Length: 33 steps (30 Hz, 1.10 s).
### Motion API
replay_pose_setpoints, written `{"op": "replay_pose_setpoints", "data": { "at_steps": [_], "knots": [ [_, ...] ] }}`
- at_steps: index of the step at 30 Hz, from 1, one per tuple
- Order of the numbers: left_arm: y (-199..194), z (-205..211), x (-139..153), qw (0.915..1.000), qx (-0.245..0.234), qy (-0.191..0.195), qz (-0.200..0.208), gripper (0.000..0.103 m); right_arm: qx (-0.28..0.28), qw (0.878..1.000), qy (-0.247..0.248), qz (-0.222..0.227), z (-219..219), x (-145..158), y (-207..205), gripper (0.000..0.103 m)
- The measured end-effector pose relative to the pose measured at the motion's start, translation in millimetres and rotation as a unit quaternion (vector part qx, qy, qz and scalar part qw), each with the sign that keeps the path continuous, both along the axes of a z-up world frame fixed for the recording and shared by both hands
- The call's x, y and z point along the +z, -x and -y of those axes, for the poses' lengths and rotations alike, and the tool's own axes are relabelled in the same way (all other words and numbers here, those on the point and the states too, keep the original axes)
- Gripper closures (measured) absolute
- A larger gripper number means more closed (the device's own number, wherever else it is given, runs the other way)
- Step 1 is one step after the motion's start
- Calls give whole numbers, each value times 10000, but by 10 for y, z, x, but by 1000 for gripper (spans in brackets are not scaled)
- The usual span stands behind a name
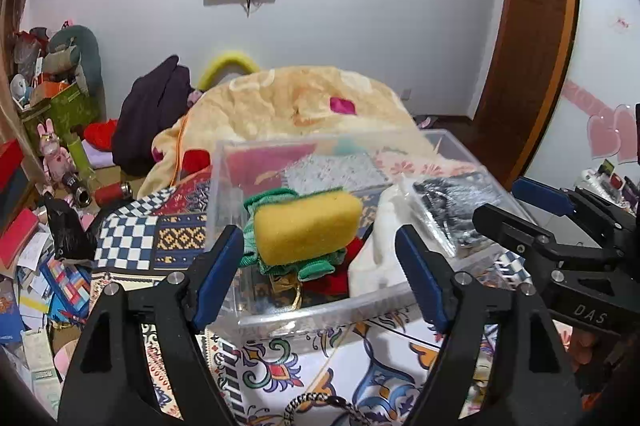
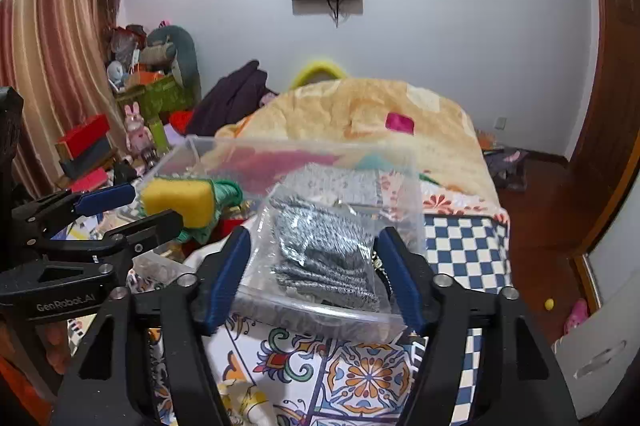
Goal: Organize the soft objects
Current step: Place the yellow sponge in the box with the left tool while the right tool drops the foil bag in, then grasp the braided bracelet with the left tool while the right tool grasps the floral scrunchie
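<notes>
The left gripper stands wide, holding nothing. Just past its fingertips at twelve o'clock sits the yellow sponge on a bunched green cloth, both inside the clear plastic box. The sponge's long axis runs from nine to three o'clock, across the gap between the fingers, so as they stand they would close on its short ends; a turn of the wrist looks needed to take it across its narrow width. A white cloth lies in the box at two o'clock.

The right gripper is also spread wide, its fingers on either side of a clear bag of grey knit fabric without visibly pressing it; whether the pads touch the plastic cannot be told. The bag leans on the box's near wall, long axis toward twelve o'clock. From here the sponge lies off at ten o'clock, so the left gripper is the nearer one to it.

The box rests on a patterned cover, with an orange blanket heaped beyond it.
</notes>
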State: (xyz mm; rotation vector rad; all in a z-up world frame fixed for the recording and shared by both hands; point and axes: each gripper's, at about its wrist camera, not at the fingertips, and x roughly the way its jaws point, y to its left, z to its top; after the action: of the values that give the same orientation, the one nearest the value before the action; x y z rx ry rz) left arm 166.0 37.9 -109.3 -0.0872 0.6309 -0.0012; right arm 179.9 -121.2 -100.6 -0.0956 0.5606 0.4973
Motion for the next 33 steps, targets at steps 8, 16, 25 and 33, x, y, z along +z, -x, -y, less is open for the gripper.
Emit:
{"op": "replay_pose_setpoints", "data": {
  "at_steps": [8,16,25,33],
  "knots": [
    [394,22,309,9988,-121,-42,471,13,88,9990,-185,398,70,247,267,24],
    [695,41,288,9987,-207,-103,446,7,246,9991,-140,321,80,126,450,22],
    [876,18,-164,9996,-151,-40,-235,7,457,9982,49,-378,13,-348,579,22],
    [886,43,-573,9969,-144,2,-771,7,639,9934,370,-876,-78,-727,685,22]
  ]
}}
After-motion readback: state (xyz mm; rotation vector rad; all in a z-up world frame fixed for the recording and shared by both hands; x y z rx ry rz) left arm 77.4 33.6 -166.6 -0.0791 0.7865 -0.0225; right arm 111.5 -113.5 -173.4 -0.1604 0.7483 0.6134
